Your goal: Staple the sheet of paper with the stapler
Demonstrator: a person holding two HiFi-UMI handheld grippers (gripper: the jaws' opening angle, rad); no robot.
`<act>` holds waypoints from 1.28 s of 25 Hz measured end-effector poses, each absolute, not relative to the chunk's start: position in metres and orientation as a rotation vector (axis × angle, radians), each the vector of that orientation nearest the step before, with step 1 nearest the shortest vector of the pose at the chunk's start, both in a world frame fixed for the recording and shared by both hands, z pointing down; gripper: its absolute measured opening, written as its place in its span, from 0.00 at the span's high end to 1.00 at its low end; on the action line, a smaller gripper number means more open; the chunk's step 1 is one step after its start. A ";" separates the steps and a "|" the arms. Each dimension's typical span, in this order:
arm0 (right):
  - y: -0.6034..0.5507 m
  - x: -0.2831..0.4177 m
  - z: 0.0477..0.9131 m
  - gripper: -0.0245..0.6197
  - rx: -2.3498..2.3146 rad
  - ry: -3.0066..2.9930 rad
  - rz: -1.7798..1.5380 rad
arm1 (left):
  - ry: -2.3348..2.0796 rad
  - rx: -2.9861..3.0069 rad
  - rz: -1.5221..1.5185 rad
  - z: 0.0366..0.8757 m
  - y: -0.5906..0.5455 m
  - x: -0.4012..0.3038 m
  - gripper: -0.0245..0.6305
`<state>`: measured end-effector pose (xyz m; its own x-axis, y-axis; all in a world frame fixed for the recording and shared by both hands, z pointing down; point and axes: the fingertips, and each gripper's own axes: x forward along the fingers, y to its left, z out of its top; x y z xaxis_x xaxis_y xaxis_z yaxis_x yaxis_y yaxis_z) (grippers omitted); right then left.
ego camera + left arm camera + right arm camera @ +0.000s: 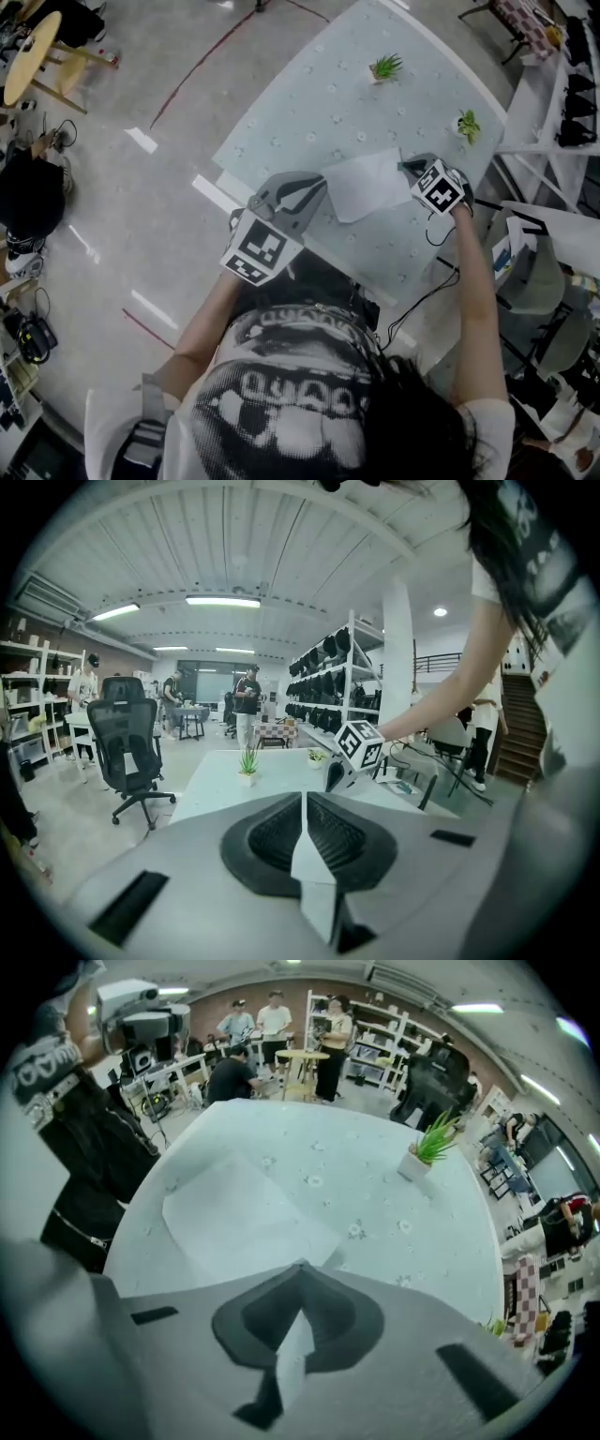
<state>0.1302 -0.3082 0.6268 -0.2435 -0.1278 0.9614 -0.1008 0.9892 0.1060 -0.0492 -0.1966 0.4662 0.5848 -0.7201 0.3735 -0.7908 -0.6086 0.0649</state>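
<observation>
A white sheet of paper (366,186) lies near the front edge of the pale patterned table (309,103). My left gripper (319,185) meets the sheet's left corner. In the left gripper view its jaws are shut (305,796) with a white sliver of paper (314,864) pinched between them. My right gripper (405,167) points steeply down at the sheet's far right corner. Its jaws are shut (298,1265) on a strip of the paper, and the rest of the sheet (239,1218) spreads over the table beyond. No stapler shows in any view.
Two small potted plants (385,67) (468,124) stand at the far side of the table. A black office chair (127,742) is on the floor to the left, and shelving (562,94) is to the right. Cables hang off the table's near right edge. People stand in the background.
</observation>
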 end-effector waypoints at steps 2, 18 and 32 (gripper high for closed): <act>-0.306 0.130 0.631 0.95 0.106 -1.780 -0.042 | -1.264 2.583 0.470 0.467 -0.197 -0.050 0.94; -0.307 0.124 0.639 0.96 0.010 -1.660 0.030 | -1.214 2.601 0.431 0.481 -0.214 -0.032 0.94; -0.307 0.121 0.646 0.96 -0.048 -1.539 0.004 | -1.172 2.611 0.410 0.484 -0.219 -0.022 0.94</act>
<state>0.1215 -0.3071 0.6463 0.0321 0.0329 0.9989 0.0280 0.9990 -0.0338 -0.0225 -0.2186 0.4843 0.6369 -0.6856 0.3526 -0.7560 -0.6451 0.1109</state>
